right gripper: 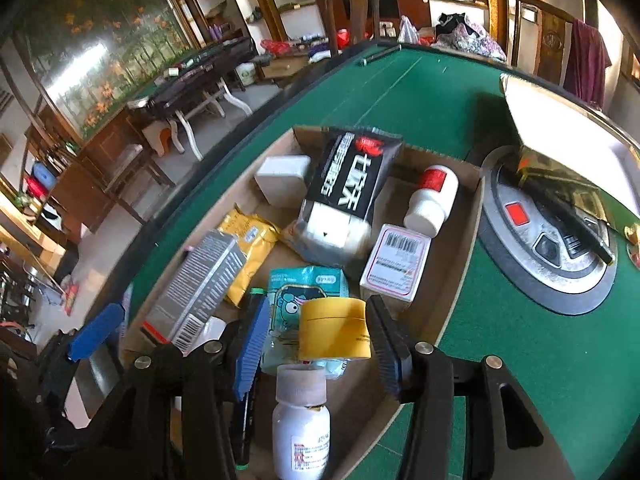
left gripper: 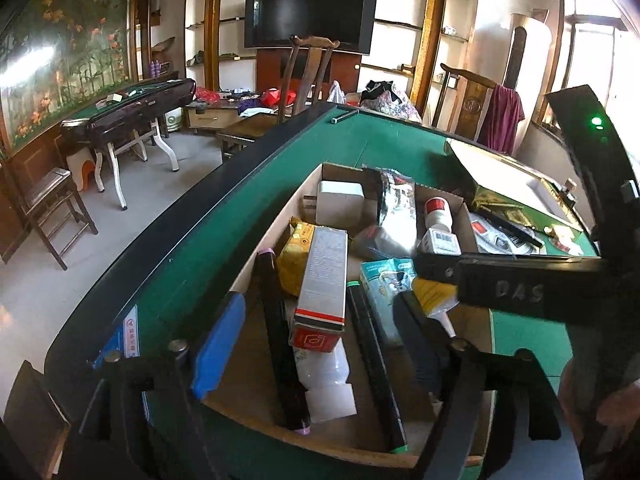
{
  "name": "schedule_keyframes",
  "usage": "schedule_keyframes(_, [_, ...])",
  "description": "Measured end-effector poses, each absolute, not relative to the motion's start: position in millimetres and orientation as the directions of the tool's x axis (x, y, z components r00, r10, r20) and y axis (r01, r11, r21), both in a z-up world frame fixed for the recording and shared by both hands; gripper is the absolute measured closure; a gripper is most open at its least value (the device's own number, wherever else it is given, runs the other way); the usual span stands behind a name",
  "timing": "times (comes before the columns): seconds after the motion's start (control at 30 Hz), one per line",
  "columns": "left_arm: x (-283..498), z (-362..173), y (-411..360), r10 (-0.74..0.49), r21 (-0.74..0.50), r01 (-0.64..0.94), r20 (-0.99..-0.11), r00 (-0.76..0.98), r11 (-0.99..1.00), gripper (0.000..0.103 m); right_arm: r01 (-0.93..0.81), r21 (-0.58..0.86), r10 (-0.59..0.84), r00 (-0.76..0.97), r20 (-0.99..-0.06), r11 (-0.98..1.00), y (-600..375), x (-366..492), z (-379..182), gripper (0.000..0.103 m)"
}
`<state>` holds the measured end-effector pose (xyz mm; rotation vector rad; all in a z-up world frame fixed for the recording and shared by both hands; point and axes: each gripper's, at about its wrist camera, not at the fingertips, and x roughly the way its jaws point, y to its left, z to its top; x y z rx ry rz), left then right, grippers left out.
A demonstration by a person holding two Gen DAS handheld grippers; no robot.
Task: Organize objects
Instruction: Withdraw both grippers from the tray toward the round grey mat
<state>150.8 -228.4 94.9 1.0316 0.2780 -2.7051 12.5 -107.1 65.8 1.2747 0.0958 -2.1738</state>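
A shallow cardboard box (left gripper: 276,220) (right gripper: 464,236) on the green felt table holds several items: a grey carton (left gripper: 324,280) (right gripper: 200,292), a yellow packet (right gripper: 250,248), a black-and-white pouch (right gripper: 348,188), a white bottle with a red label (right gripper: 432,196), a barcode box (right gripper: 396,264), a teal packet (right gripper: 304,284) and a white bottle (right gripper: 302,428). My left gripper (left gripper: 320,344) hangs open over the box, empty. My right gripper (right gripper: 316,340) is open around a yellow tape roll (right gripper: 334,328) that lies in the box; its pads are clear of the roll.
An open gold-and-white box (right gripper: 560,136) stands on the table's round centre console (right gripper: 552,248) with a black pen (right gripper: 576,220) across it. A small metal rod (left gripper: 344,116) lies at the far table edge. Wooden chairs (left gripper: 308,72) and another table (left gripper: 132,108) stand beyond.
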Motion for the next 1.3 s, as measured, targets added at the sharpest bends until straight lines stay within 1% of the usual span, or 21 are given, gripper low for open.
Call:
schedule_keyframes(0.1, [154, 103, -225, -0.150, -0.092, 0.278, -0.661, -0.735, -0.956, 0.019, 0.521, 0.252, -0.486, -0.381, -0.786, -0.815, -89, 14, 80, 0.044])
schedule_keyframes(0.17, [155, 107, -218, -0.147, -0.087, 0.267, -0.655, -0.741, -0.960, 0.017, 0.508, 0.259, -0.492, -0.402, -0.773, -0.822, -75, 14, 87, 0.039])
schedule_keyframes(0.33, [156, 118, -198, -0.107, -0.090, 0.216, -0.648, -0.754, -0.972, 0.016, 0.443, 0.281, -0.486, -0.462, -0.742, -0.851, -19, 7, 102, 0.035])
schedule_keyframes(0.43, [160, 128, -186, -0.045, -0.135, 0.165, -0.628, -0.777, -0.977, 0.016, 0.360, 0.279, -0.440, -0.527, -0.727, -0.890, 32, -6, 109, 0.032])
schedule_keyframes(0.53, [162, 135, -173, -0.001, -0.158, 0.121, -0.603, -0.798, -0.980, 0.011, 0.259, 0.281, -0.381, -0.575, -0.724, -0.924, 83, -31, 111, 0.030])
schedule_keyframes(0.6, [161, 137, -166, 0.021, -0.166, 0.097, -0.592, -0.806, -0.981, 0.010, 0.184, 0.312, -0.358, -0.587, -0.726, -0.932, 119, -51, 109, 0.030])
schedule_keyframes(0.7, [155, 132, -155, 0.049, -0.179, 0.073, -0.597, -0.801, -0.981, 0.010, 0.126, 0.362, -0.366, -0.572, -0.735, -0.924, 152, -81, 103, 0.030])
schedule_keyframes(0.77, [149, 127, -150, 0.067, -0.188, 0.063, -0.613, -0.787, -0.980, 0.010, 0.132, 0.364, -0.373, -0.551, -0.747, -0.922, 152, -98, 97, 0.031])
schedule_keyframes(0.83, [142, 120, -149, 0.079, -0.198, 0.061, -0.630, -0.773, -0.978, 0.010, 0.159, 0.331, -0.363, -0.526, -0.769, -0.930, 140, -114, 90, 0.031])
schedule_keyframes(0.93, [136, 115, -149, 0.090, -0.212, 0.064, -0.645, -0.759, -0.975, 0.010, 0.235, 0.259, -0.343, -0.471, -0.813, -0.937, 109, -132, 72, 0.031])
schedule_keyframes(1.07, [130, 113, -151, 0.090, -0.214, 0.070, -0.656, -0.749, -0.974, 0.010, 0.342, 0.131, -0.279, -0.430, -0.858, -0.931, 62, -149, 47, 0.031])
schedule_keyframes(1.13, [127, 111, -152, 0.093, -0.219, 0.073, -0.661, -0.745, -0.973, 0.010, 0.360, 0.059, -0.227, -0.447, -0.865, -0.931, 45, -153, 39, 0.035])
schedule_keyframes(1.2, [126, 110, -152, 0.094, -0.222, 0.077, -0.667, -0.739, -0.972, 0.010, 0.356, -0.053, -0.138, -0.489, -0.861, -0.933, 31, -154, 38, 0.055])
schedule_keyframes(1.23, [126, 110, -152, 0.097, -0.225, 0.077, -0.669, -0.737, -0.971, 0.010, 0.358, -0.063, -0.129, -0.489, -0.863, -0.931, 29, -154, 39, 0.072])
schedule_keyframes(1.27, [124, 110, -151, 0.100, -0.227, 0.075, -0.670, -0.735, -0.971, 0.010, 0.369, -0.033, -0.157, -0.474, -0.867, -0.929, 29, -152, 41, 0.080])
schedule_keyframes(1.3, [124, 109, -150, 0.104, -0.230, 0.073, -0.672, -0.733, -0.970, 0.010, 0.370, -0.032, -0.158, -0.472, -0.867, -0.928, 30, -149, 42, 0.083])
